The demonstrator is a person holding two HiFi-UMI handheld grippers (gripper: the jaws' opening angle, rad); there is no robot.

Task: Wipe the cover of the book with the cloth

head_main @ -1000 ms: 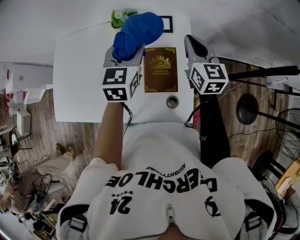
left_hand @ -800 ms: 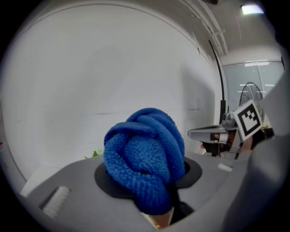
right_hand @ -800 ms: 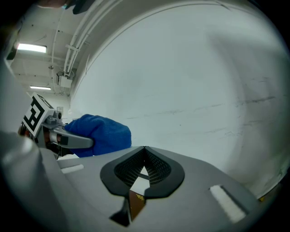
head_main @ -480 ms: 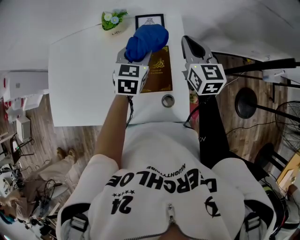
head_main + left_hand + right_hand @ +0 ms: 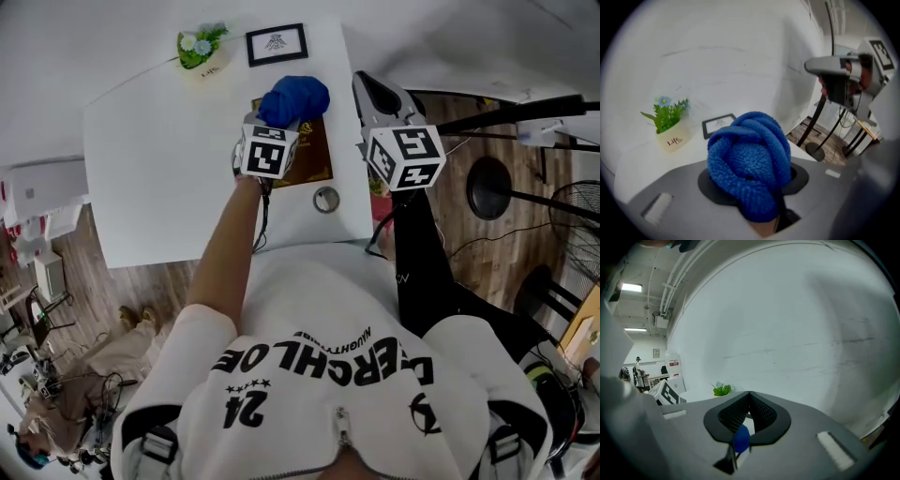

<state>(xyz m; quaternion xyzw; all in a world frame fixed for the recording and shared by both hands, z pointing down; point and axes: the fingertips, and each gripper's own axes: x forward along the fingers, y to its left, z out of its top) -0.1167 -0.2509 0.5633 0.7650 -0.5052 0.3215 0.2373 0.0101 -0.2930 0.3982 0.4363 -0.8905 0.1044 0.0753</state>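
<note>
White table point(image 5: 169, 178) over wood plank floor, bare white wall at the far side. We note the book point(image 5: 315, 161), brown cover with gold print, lying flat near the table's right edge. The left gripper point(image 5: 274, 129) has its jaws clamped on the cloth point(image 5: 293, 99), a bunched blue wad that bulges out past the jaw tips. In the head view the wad sits over the book's far left part; we cannot tell whether it touches the cover. The right gripper point(image 5: 368, 87) hovers at the table's right edge, just right of the book, jaws together with nothing between them. A potted plant point(image 5: 200, 47) and a small framed picture point(image 5: 277, 43) stand at the far edge. A small round metal object point(image 5: 325, 199) lies just near of the book.
</note>
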